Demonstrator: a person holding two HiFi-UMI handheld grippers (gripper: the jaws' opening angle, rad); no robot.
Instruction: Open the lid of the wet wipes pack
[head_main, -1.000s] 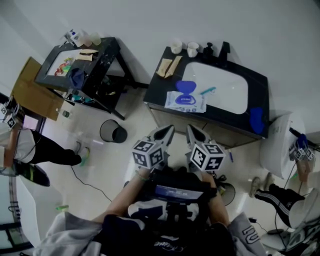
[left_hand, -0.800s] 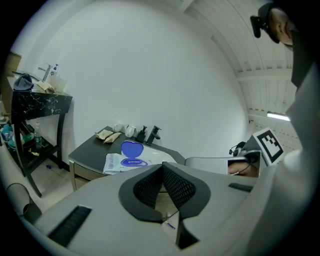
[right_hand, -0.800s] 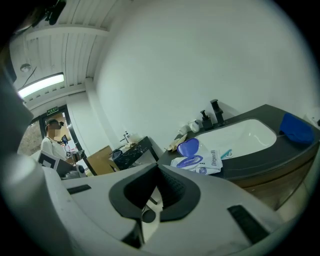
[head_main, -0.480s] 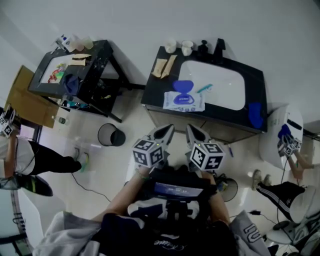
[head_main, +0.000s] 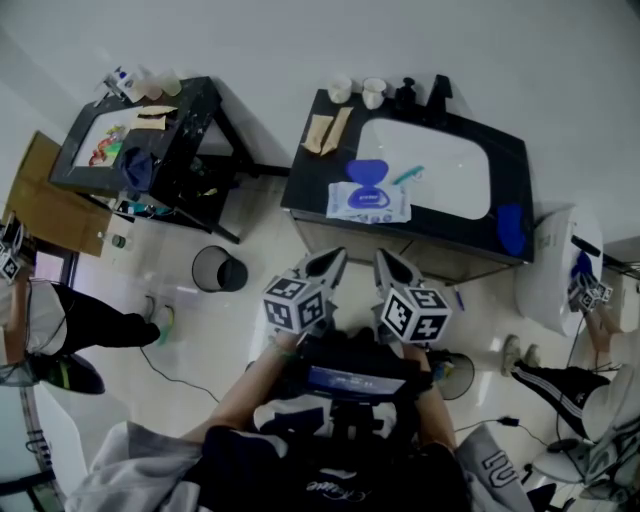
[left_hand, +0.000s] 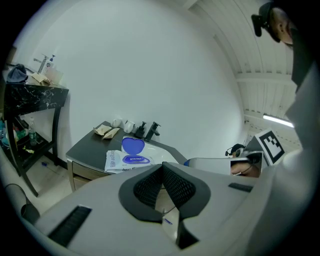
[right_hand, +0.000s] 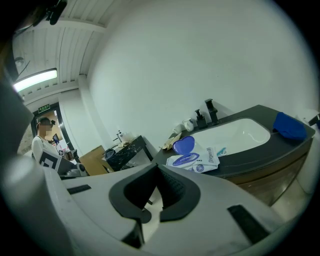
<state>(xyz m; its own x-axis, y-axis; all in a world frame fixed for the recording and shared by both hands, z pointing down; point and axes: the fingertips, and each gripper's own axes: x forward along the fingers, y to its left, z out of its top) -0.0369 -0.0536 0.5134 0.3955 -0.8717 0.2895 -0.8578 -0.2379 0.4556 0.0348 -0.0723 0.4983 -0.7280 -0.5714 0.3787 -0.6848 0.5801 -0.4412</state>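
The wet wipes pack (head_main: 370, 203) lies flat on the dark counter (head_main: 308, 185), just beside the left edge of the white basin (head_main: 440, 185); its blue lid (head_main: 367, 171) stands lifted off the top of the pack and is hinged at the far side, toward the wall; the left gripper view shows the oval opening panel beneath it. The left gripper (head_main: 326, 266) and the right gripper (head_main: 392, 266) are held side by side close to the person's chest, well apart from the counter and pointing toward it; in the left gripper view the ribbed pads meet at their tips with nothing between them, and the right gripper view shows the same, both claws closed and empty. Two pale cups (head_main: 357, 91) and a black tap (head_main: 438, 94) stand along the back of the counter; a blue cloth (head_main: 512, 230) lies at its right end; a small teal item (head_main: 411, 177), possibly a toothbrush, rests at the basin's edge near the lid. A round waste bin (head_main: 221, 268) sits on the floor between the counter and a black side table (head_main: 205, 110).
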